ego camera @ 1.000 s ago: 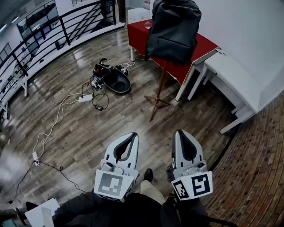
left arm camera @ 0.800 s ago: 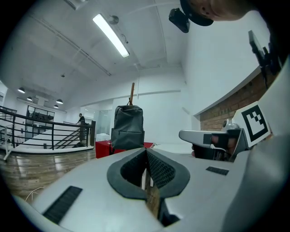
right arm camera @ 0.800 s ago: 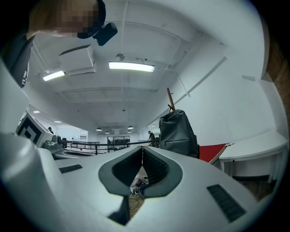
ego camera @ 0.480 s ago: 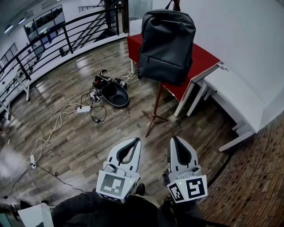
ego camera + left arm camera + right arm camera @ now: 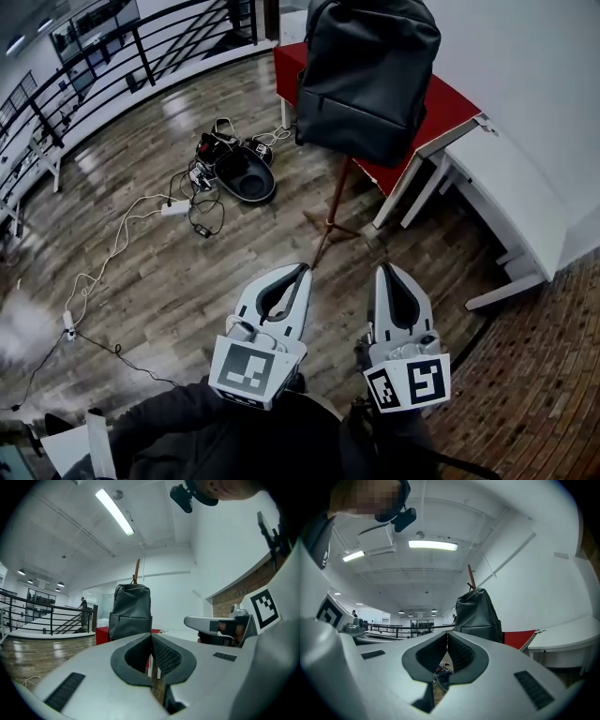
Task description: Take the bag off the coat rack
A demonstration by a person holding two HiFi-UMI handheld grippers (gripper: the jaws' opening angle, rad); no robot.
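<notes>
Bag: a dark grey backpack hung high on the coat rack, the pole's tip showing above its top in the left gripper view, well ahead of both grippers.
Rack: a thin wooden pole on spread feet, just beside the red table.
Left gripper: low, near the person, jaws pressed together on nothing.
Right gripper: alongside it, likewise closed and empty.
Step in hand: judged to be the approach; the bag was untouched.
Doing it well: open the jaws before reaching, take the bag at its top and lift straight up off the tip; an outward pull would likely tip so slim a stand.
Surface: a glossy plank floor, with cables and a black round case left of the feet.
Room: a white table by a white wall, a black railing far left.
</notes>
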